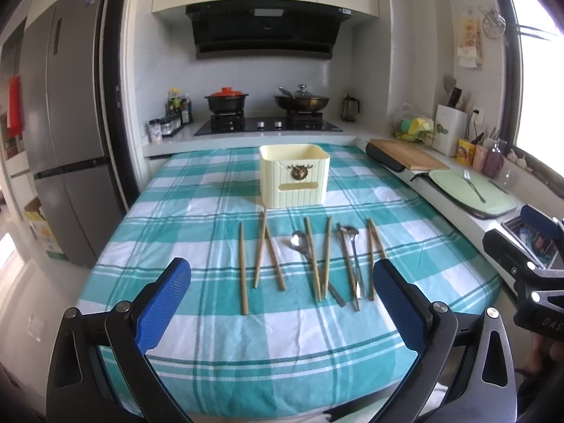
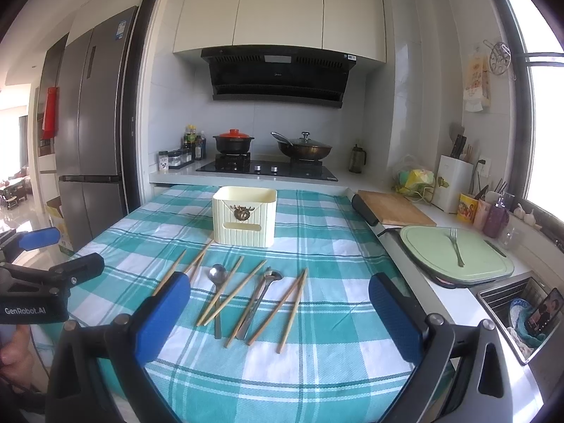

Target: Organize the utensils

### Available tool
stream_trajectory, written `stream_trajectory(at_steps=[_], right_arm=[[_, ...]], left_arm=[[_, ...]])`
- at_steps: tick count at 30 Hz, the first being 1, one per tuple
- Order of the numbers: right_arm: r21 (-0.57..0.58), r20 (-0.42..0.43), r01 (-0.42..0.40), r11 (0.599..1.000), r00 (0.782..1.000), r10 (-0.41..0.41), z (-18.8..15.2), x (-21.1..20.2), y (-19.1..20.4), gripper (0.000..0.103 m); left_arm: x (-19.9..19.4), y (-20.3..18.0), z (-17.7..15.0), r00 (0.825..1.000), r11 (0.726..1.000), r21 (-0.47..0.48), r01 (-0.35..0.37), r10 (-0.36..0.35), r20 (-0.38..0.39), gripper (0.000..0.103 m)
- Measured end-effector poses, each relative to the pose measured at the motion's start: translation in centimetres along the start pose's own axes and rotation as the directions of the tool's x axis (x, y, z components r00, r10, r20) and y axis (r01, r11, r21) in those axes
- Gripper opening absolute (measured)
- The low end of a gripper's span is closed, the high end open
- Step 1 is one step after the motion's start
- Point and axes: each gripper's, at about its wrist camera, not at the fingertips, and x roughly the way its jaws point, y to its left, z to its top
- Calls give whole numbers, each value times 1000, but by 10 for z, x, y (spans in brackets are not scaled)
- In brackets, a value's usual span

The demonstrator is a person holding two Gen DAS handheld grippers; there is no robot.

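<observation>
Both tools hang above the near edge of the counter, which is covered by a teal-and-white checked cloth (image 1: 211,345). The left tool (image 1: 282,303) has its blue fingers spread wide with nothing between them; the right tool (image 2: 280,312) is likewise spread wide and holds nothing. On the cloth lies a loose row of wooden chopsticks (image 1: 242,268), some crossing each other, with two metal spoons (image 1: 299,239) among them, one near the middle and one (image 2: 273,275) further right. Behind the row, just beyond the chopstick tips, stands a cream ribbed box (image 1: 294,176), open at the top. To the right, a fork (image 2: 455,246) rests on a pale green board (image 2: 423,243).
</observation>
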Motion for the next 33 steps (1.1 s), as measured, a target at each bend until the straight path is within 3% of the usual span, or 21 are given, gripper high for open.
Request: stream_trajectory(at_steps=[6,33], right_arm=[[2,-15,-27,1000,1000,27,1,3,0,103],[18,-22,-10,1000,1000,10,0,10,-2,103]], left_arm=[[0,1,0,1000,1000,-3,2,-2,4,103],[14,10,0,998,998,-33,-46,45,-43,103]])
